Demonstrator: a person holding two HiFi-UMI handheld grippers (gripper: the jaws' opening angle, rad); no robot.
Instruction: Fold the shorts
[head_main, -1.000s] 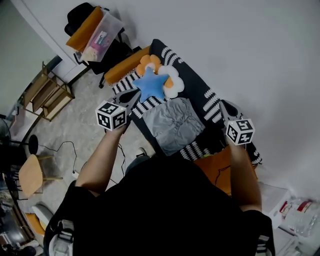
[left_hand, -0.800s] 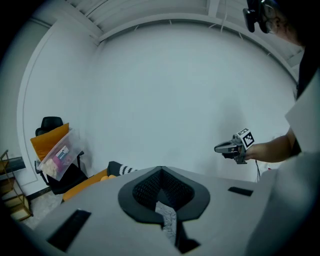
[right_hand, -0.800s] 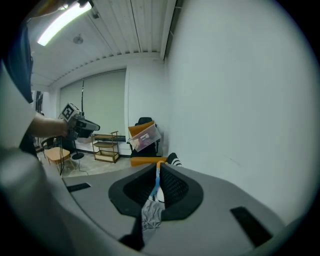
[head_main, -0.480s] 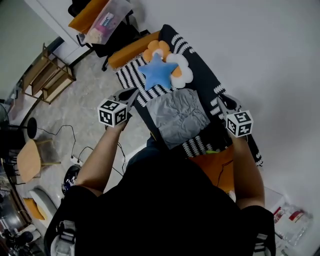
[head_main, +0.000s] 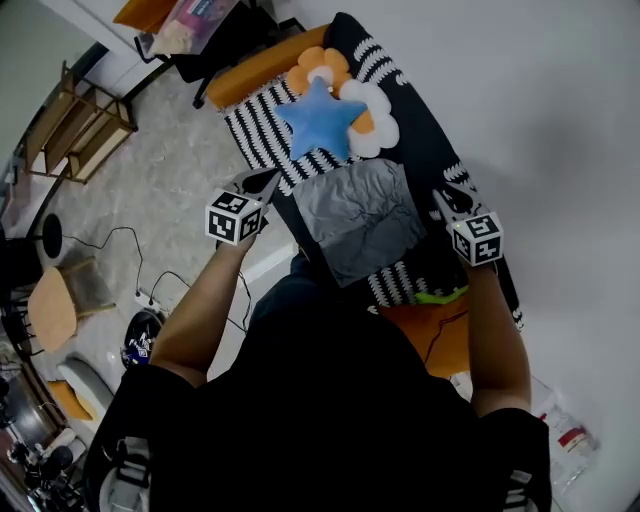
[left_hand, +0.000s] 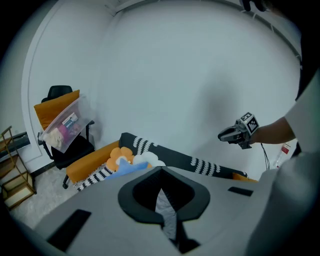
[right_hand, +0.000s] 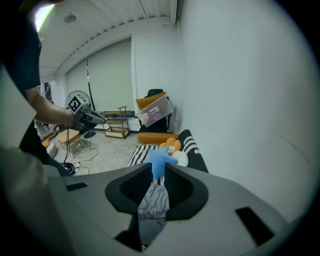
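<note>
Forearms reach fwd from the person, one gripper per hand. Orange surface (head_main: 428, 328) lies on the near side of the shorts (head_main: 360, 215), to their right.

Left gripper (head_main: 268, 182): off the shorts' left edge, clear of the fabric. Jaws fully together, nothing in them.

Right gripper (head_main: 444, 199): off the shorts' right edge. Jaws a narrow way apart, have just been opening. Nothing caught betw. them; shorts only show through the gap, further on.

Shorts: grey, crumpled, spread flat on black couch (head_main: 422, 148) w/ white stripe marks.

Just beyond shorts' far edge: blue star cushion (head_main: 320, 120). Orange flower cushion (head_main: 322, 68) and white flower cushion (head_main: 378, 125) lie partly under it.

Well beyond shorts, far left: black chair (left_hand: 59, 92) carrying a clear box (left_hand: 64, 123).
</note>
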